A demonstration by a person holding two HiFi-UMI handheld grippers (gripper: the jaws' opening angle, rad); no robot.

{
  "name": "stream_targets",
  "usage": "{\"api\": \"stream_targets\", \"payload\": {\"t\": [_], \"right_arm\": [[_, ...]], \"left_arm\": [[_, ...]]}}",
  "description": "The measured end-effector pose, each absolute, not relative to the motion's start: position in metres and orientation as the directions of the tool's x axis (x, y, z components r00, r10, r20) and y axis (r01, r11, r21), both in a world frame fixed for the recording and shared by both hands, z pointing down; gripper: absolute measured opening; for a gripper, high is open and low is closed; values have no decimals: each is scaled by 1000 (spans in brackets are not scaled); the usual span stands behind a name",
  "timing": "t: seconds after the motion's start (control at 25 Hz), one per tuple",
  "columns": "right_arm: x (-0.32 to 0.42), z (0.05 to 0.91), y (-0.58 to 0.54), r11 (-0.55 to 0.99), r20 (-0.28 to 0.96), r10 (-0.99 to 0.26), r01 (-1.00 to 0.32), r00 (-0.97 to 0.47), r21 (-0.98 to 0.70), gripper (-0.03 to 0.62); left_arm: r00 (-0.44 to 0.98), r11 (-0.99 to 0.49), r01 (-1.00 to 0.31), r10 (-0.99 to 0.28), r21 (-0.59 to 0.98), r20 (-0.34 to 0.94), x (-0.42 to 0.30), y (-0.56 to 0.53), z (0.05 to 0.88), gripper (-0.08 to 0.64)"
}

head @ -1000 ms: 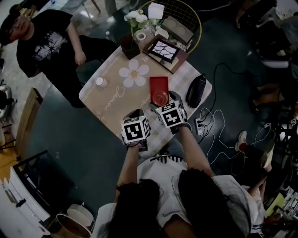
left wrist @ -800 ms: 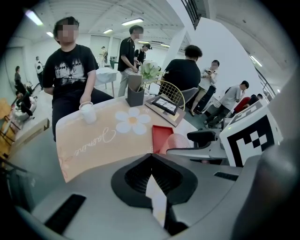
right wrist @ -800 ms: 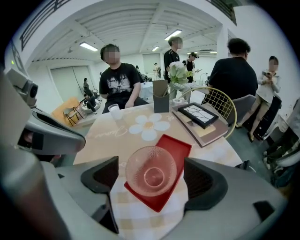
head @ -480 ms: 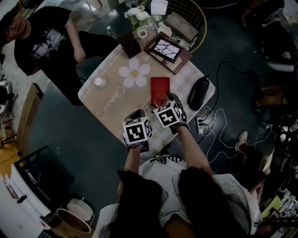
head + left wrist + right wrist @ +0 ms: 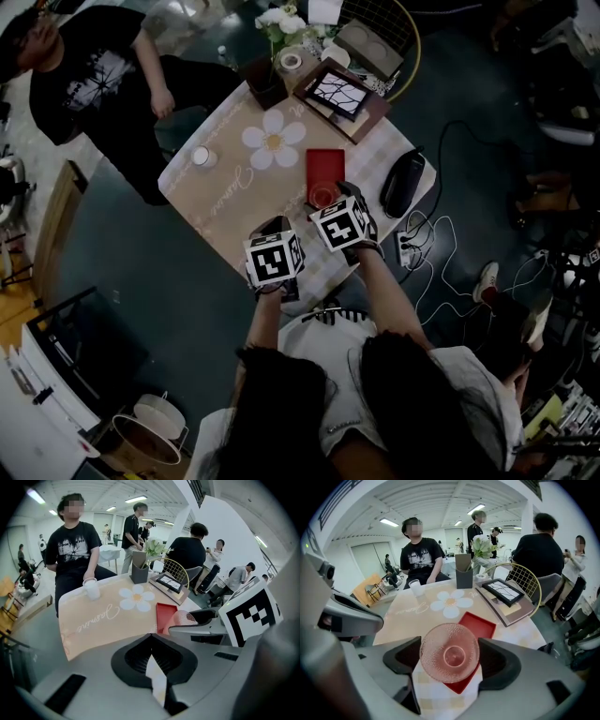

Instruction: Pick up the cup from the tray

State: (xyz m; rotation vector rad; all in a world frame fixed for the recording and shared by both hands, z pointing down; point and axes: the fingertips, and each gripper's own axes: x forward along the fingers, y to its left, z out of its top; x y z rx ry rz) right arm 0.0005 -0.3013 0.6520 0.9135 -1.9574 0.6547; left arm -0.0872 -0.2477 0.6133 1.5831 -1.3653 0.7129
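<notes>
A pink textured glass cup (image 5: 323,197) stands on the near end of a red tray (image 5: 324,165) on the table. My right gripper (image 5: 328,205) reaches over it from the table's near side. In the right gripper view the cup (image 5: 449,652) sits between the two dark pads, which are closing on its sides, with the tray (image 5: 482,625) beneath. The right gripper (image 5: 450,662) is open around the cup. My left gripper (image 5: 273,229) hovers left of it over the table's near edge, shut and empty (image 5: 152,662). The left gripper view shows the cup (image 5: 183,617) to its right.
A beige mat with a white flower (image 5: 273,139) covers the table's left part, with a small white cup (image 5: 201,157) on it. A dark vase of flowers (image 5: 267,89), a framed picture (image 5: 339,94) and a black pouch (image 5: 401,184) stand around. A person in black (image 5: 103,75) sits beyond.
My right gripper has edged forward so that the cup lies between its jaws. The left gripper has stayed nearly in place.
</notes>
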Motion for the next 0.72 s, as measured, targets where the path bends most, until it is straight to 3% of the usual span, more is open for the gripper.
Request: {"api": "stream_targets", "payload": {"t": [0.72], "right_arm": [[19,634,-236,598,871,-349,-798,-347,-78,387]], "left_arm": [[277,-52,-957,-446,284,851,-75,-219,613,3]]}}
